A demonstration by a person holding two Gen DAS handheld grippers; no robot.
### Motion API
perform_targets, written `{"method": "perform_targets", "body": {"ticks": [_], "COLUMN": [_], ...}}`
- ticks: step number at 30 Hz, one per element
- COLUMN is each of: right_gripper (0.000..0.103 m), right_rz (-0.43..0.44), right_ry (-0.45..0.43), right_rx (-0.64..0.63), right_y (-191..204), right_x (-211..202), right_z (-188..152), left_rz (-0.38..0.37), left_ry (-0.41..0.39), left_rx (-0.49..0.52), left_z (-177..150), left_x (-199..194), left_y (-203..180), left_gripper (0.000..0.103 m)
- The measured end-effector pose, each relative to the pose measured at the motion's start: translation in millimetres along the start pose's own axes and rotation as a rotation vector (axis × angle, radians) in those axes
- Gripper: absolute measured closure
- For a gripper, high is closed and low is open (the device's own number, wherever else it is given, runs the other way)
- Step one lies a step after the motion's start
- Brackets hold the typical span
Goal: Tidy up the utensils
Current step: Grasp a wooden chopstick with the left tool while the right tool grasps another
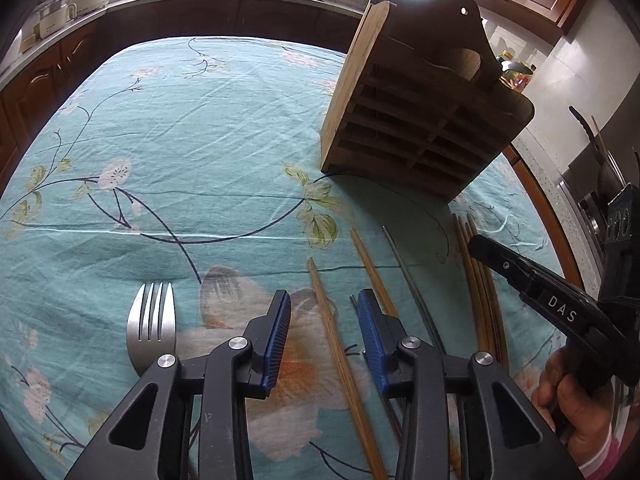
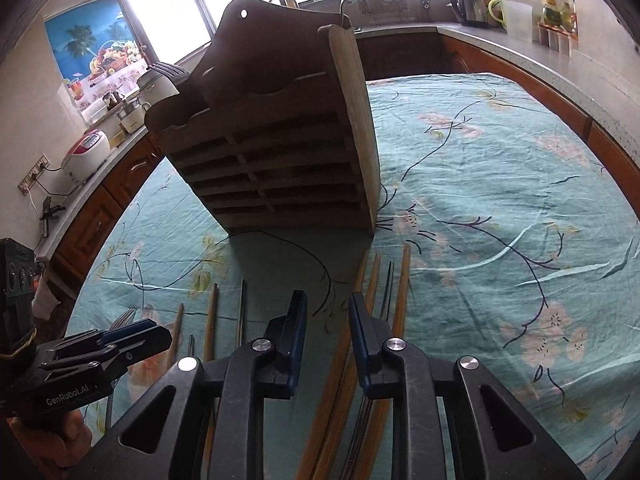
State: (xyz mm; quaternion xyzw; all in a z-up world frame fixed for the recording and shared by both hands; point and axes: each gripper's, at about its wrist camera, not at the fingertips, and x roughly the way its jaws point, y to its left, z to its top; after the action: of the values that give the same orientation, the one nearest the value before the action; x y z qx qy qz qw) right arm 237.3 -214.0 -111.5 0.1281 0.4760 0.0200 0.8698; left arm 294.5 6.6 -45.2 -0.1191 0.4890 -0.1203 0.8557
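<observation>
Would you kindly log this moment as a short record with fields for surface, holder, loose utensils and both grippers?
surface: table under a teal floral tablecloth
holder: wooden slatted utensil holder, standing on the cloth
loose utensils: metal fork; wooden chopsticks and dark chopsticks lying flat
left gripper: jaws apart, one wooden chopstick between them, not pressed
right gripper: jaws apart over a chopstick bundle, nothing gripped

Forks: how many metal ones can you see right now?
2. One silver metal fork lies on the teal floral tablecloth left of the left gripper; another's tines poke up at the brown wooden utensil holder's left end. More may hide inside it.
</observation>
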Motion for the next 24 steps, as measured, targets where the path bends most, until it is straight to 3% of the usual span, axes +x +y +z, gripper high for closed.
{"method": "perform_targets", "body": {"ticks": [7,11,14,24], "right_gripper": [0.084,0.084,0.094,0.097], "right_rz": [-0.036,-0.070,-0.128,-0.022], "right_ry": [0.037,0.048,0.052,0.005], "right_rx": [-0.012,-0.057,-0.111,-0.038], "right_y": [-3.0,3.1,10.1,6.2], "right_x": [21.5,26.2,27.8,-1.2], "right_z": [6.0,10.3,9.8,6.2], "left_rz": [0.025,0.060,0.069,0.021], "left_ry": [0.006,0.005,-0.003,-0.028], "left_rx": [0.040,0.076,0.089,0.062], "left_z": [4.3,5.7,4.4,0.0], "left_x": [17.8,23.8,25.3,9.0], "left_y": [-5.5,-12.0,-12.6,-5.3], "left_gripper": [0.075,0.088,0.095,0.099]}}
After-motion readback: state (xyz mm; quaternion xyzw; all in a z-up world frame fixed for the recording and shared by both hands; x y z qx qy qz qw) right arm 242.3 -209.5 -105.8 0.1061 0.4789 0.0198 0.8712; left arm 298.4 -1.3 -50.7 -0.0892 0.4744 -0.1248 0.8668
